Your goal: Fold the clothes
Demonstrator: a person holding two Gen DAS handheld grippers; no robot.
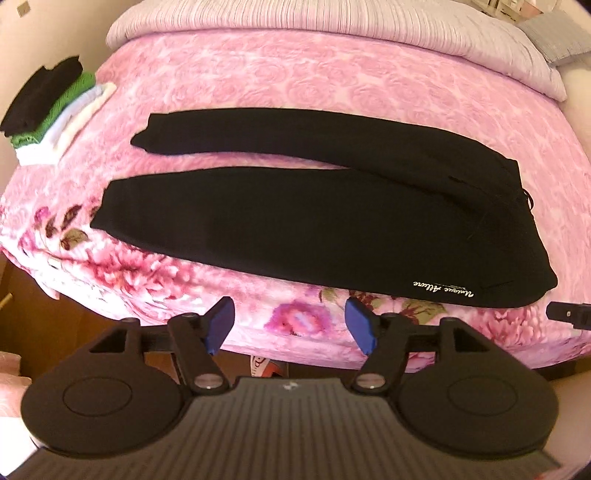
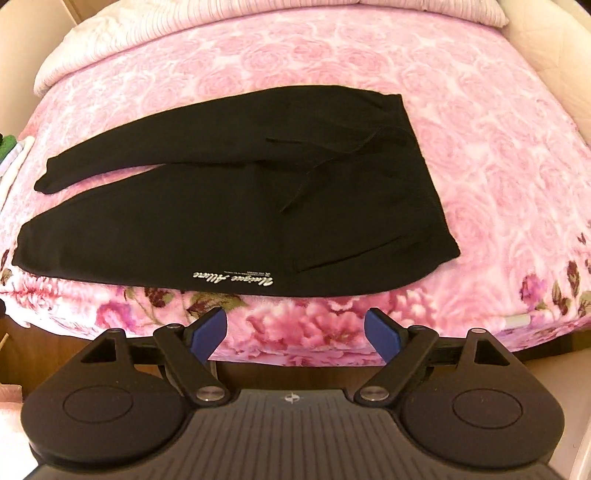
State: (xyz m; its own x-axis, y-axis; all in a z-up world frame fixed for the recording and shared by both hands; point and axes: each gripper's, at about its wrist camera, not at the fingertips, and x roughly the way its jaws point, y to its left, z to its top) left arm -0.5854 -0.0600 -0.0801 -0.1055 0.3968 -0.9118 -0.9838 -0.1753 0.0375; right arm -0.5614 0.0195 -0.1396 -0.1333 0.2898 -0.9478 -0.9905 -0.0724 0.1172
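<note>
A pair of black trousers (image 1: 295, 218) lies spread flat on the pink floral bed, legs pointing left, waistband at the right, white script lettering near the front edge. It also shows in the right wrist view (image 2: 240, 214). My left gripper (image 1: 290, 323) is open and empty, held off the bed's front edge below the trousers. My right gripper (image 2: 295, 330) is open and empty, also in front of the bed's edge, below the lettering. Part of the right gripper (image 1: 569, 314) shows at the right edge of the left wrist view.
A stack of folded clothes (image 1: 51, 110), black on green on white, sits at the bed's far left. The pink floral blanket (image 1: 295, 66) covers the bed. A lilac striped pillow (image 1: 332, 18) lies at the back. Wooden floor and a shoe (image 1: 266, 365) lie below the bed edge.
</note>
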